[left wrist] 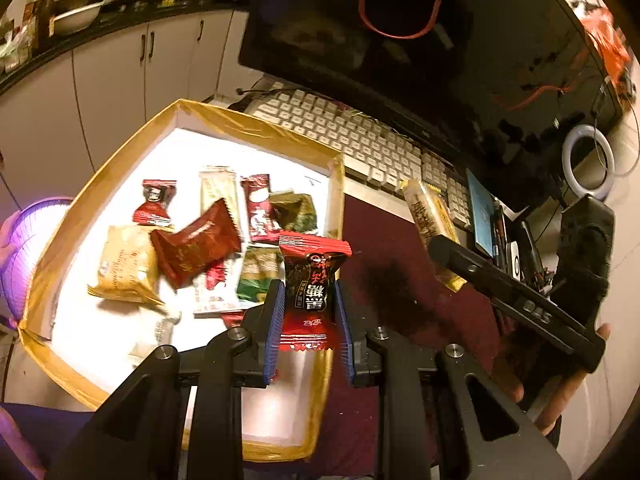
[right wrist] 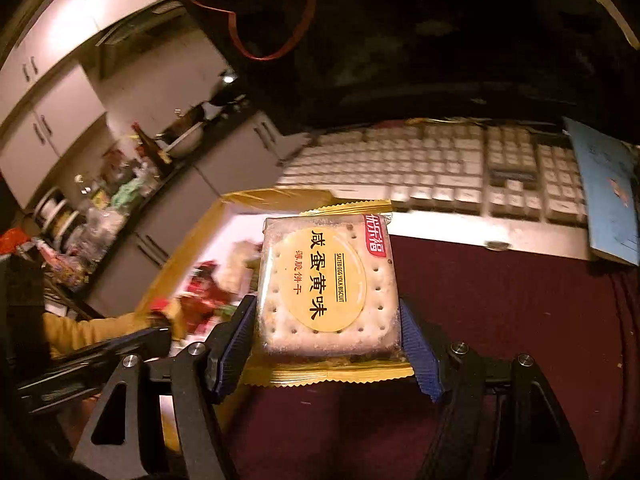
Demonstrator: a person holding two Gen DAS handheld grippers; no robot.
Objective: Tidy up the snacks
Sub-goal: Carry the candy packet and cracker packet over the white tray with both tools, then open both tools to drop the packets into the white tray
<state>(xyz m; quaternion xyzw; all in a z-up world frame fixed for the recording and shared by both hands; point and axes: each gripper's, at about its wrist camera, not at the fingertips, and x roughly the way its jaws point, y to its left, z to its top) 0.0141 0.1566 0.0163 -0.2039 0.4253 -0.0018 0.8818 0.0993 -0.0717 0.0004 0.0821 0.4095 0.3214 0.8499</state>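
My left gripper (left wrist: 308,292) is shut on a red and black candy (left wrist: 310,280), upright above the near right corner of a gold-rimmed white box (left wrist: 248,120). Several wrapped snacks lie inside the box, among them a red packet (left wrist: 196,248) and a yellow packet (left wrist: 126,268). My right gripper (right wrist: 326,308) is shut on a salted egg yolk biscuit packet (right wrist: 328,280), its blue pads pressing both sides. It holds the packet above the dark red mat (right wrist: 500,300), right of the box (right wrist: 272,196). In the left wrist view the same biscuit packet (left wrist: 426,212) shows edge-on.
A white keyboard (left wrist: 360,136) and a dark monitor (left wrist: 400,40) stand behind the box. A blue booklet (right wrist: 608,192) and a ring light (left wrist: 588,160) sit at the right. Kitchen cabinets (left wrist: 120,80) and a cluttered counter lie beyond. A yellow sleeve (right wrist: 80,332) shows at left.
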